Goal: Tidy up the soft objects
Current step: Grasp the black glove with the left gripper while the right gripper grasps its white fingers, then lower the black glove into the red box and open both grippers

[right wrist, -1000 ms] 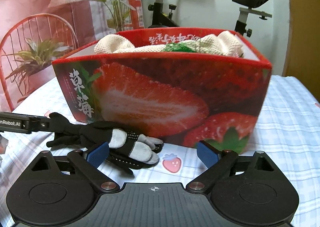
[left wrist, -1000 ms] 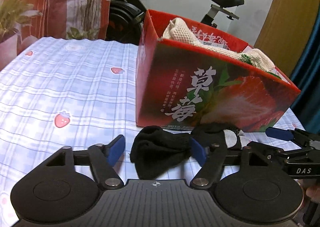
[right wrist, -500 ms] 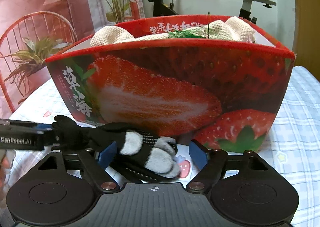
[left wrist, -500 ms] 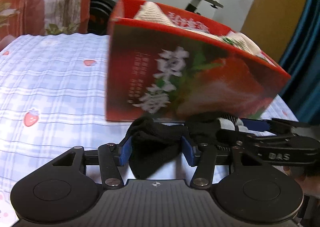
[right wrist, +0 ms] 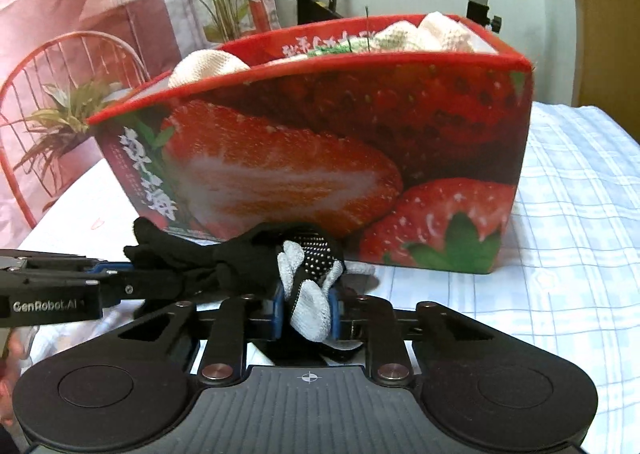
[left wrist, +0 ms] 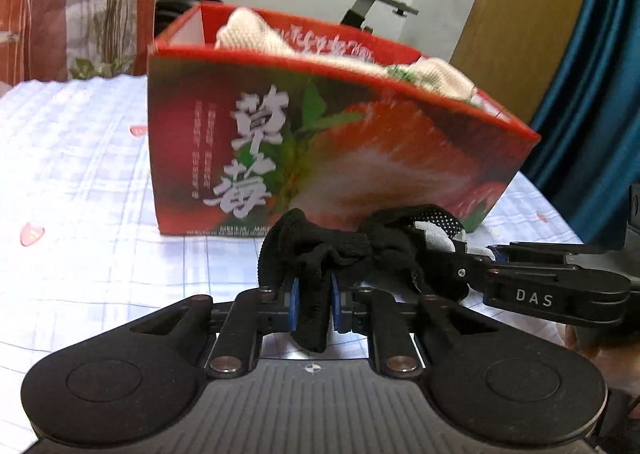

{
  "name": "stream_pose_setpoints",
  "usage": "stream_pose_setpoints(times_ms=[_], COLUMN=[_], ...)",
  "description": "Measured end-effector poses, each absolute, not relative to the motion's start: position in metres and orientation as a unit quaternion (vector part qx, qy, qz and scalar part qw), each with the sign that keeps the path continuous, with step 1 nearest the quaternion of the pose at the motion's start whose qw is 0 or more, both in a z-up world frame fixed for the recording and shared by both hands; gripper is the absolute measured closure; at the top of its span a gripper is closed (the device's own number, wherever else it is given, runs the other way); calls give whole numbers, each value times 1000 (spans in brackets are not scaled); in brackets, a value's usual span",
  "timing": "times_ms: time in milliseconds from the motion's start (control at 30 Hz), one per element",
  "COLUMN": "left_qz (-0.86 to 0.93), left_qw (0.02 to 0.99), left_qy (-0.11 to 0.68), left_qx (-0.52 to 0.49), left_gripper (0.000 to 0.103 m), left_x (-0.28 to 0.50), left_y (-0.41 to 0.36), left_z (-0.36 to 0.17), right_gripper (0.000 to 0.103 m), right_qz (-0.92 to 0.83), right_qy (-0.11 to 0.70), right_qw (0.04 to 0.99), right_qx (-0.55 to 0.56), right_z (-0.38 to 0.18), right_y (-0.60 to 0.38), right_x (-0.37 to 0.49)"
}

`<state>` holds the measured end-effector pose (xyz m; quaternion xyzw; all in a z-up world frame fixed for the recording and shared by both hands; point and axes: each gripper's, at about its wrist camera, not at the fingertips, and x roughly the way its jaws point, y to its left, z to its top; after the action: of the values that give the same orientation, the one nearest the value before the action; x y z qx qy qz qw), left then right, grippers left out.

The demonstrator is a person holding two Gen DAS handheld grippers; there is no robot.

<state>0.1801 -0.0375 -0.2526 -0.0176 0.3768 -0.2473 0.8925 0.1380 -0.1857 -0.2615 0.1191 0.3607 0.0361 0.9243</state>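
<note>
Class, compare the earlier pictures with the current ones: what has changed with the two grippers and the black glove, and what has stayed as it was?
Both grippers have just been closing. The left gripper now pinches the black glove by its cuff, and the right gripper pinches its grey-tipped fingers. The left camera's view also drew nearer the box. The strawberry box stays on the checked cloth, with the cream knitted items inside.

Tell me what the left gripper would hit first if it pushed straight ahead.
Probably the strawberry box: its near wall stands just beyond the black glove that the left gripper pinches, though the gap is hard to judge.
</note>
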Motion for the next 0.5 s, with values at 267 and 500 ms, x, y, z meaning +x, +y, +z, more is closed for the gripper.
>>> stream_pose_setpoints(times_ms=[267, 500], left_qz=[-265, -272], left_qw=[912, 926], left_qy=[314, 260], left_qx=[-15, -18], left_gripper=[86, 86], left_x=[156, 168], left_y=[-27, -32], left_z=[-205, -155], right_gripper=[84, 84], right_qz=[76, 101], right_qy=[301, 236], right_qw=[944, 962], right_qx=[111, 92], right_z=[-221, -160], right_y=[-192, -197], right_x=[115, 115])
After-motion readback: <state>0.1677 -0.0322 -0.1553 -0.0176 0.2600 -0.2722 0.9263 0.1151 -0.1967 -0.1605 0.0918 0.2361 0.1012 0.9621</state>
